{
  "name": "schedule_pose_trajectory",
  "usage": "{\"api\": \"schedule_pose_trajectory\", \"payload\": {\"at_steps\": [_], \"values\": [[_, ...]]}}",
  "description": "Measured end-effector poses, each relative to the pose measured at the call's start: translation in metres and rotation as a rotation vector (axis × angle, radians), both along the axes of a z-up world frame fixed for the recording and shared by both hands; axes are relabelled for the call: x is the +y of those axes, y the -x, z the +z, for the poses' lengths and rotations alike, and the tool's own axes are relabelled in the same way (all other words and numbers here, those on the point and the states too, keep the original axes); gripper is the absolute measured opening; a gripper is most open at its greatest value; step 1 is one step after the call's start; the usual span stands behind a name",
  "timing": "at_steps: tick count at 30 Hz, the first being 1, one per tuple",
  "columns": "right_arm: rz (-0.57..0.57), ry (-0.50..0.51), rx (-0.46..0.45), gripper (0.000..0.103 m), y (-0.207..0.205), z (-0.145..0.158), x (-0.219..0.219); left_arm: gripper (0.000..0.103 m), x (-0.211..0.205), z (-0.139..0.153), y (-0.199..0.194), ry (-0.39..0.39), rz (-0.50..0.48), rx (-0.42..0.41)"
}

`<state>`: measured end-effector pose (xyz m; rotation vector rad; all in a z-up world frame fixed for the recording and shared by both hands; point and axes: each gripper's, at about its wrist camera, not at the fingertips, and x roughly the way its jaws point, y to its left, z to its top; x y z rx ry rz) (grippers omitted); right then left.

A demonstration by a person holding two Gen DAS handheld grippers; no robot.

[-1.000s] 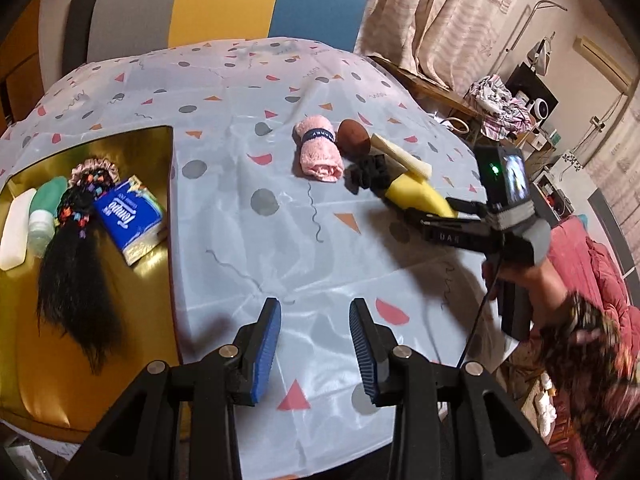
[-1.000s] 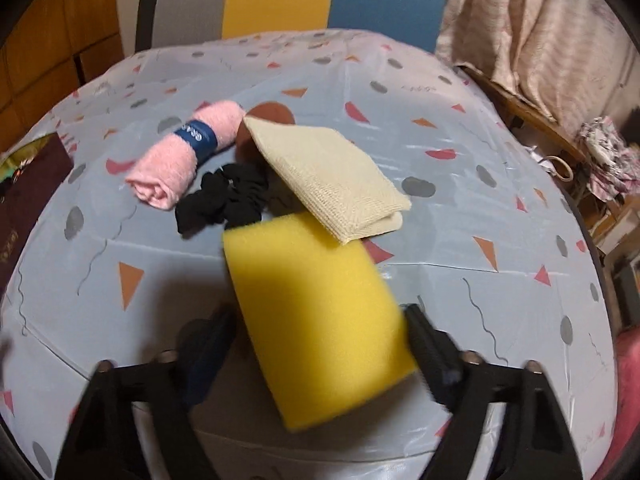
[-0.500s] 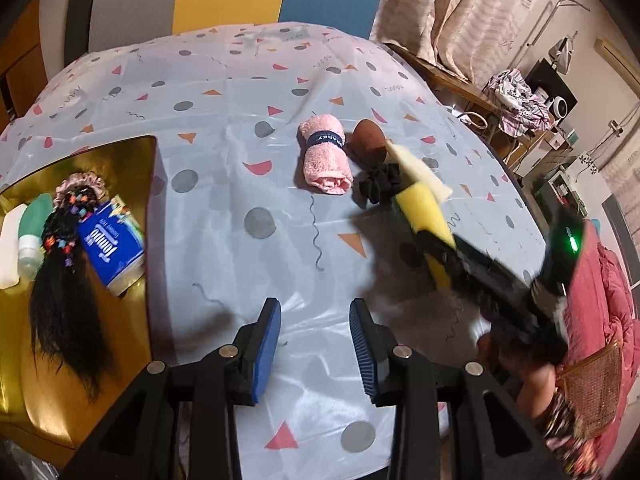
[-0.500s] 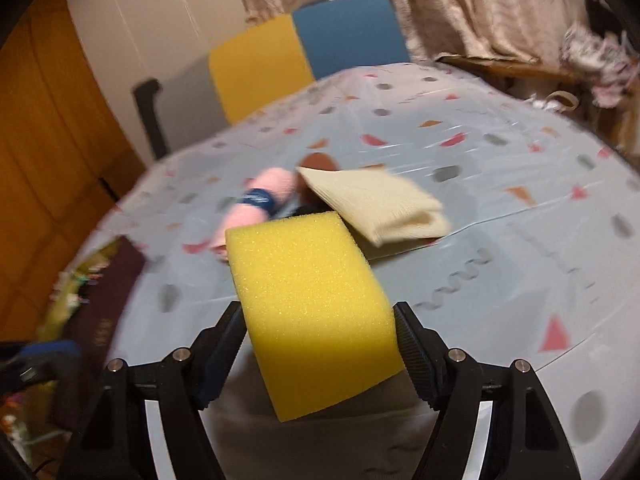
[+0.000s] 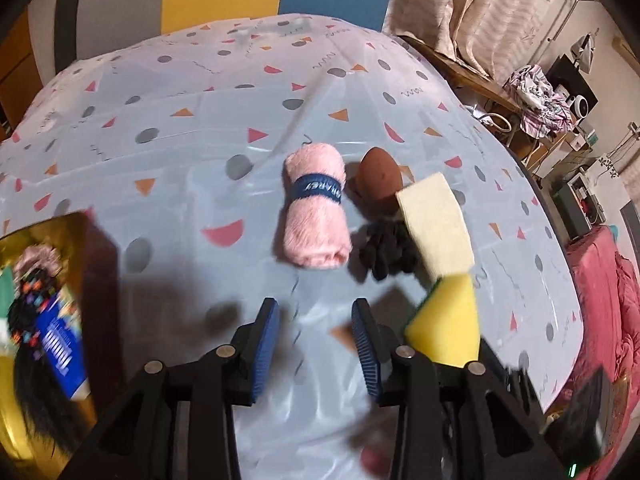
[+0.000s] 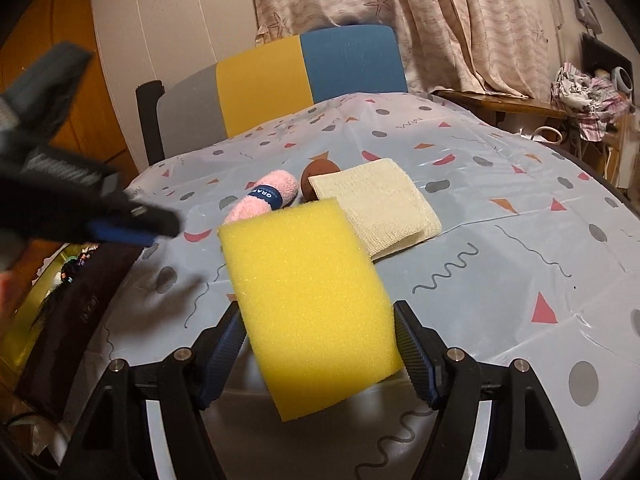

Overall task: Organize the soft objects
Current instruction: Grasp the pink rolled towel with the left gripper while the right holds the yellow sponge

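My right gripper [image 6: 318, 344] is shut on a yellow sponge [image 6: 310, 304] and holds it above the table; the sponge also shows in the left wrist view [image 5: 446, 326]. My left gripper [image 5: 316, 338] is open and empty, just short of a rolled pink towel with a blue band [image 5: 314, 206]. Beside the towel lie a brown egg-shaped sponge [image 5: 378, 176], a black scrunchie [image 5: 384, 250] and a folded cream cloth [image 5: 436, 226]. The towel [image 6: 264, 196] and cloth [image 6: 376, 204] also show in the right wrist view.
A gold tray [image 5: 74, 228] at the left holds a tissue pack [image 5: 60, 340], a black hairpiece [image 5: 28, 392] and other small items. A patterned cloth covers the table [image 5: 200, 120]. A grey, yellow and blue chair [image 6: 280, 76] stands behind it.
My left gripper has moved forward toward the pink towel. My right gripper has lifted the yellow sponge and pulled it back, now beside the left gripper.
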<state>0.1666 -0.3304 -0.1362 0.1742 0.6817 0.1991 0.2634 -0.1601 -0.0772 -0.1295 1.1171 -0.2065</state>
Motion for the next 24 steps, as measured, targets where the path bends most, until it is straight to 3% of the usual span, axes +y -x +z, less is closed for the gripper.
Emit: {"api": "schedule_pose_trajectory", "payload": {"at_steps": [5, 11, 24], "values": [[0.001, -0.008, -0.002, 0.074, 0.002, -0.003, -0.002, 0.039, -0.018, -0.016, -0.037, -0.034, 0.003, 0.004], [-0.002, -0.048, -0.007, 0.074, 0.001, -0.006, -0.007, 0.039, -0.024, -0.029, -0.067, -0.131, 0.039, -0.005], [0.000, -0.060, -0.011, 0.074, 0.002, -0.007, -0.008, 0.041, -0.039, -0.044, -0.086, -0.137, -0.014, -0.078]]}}
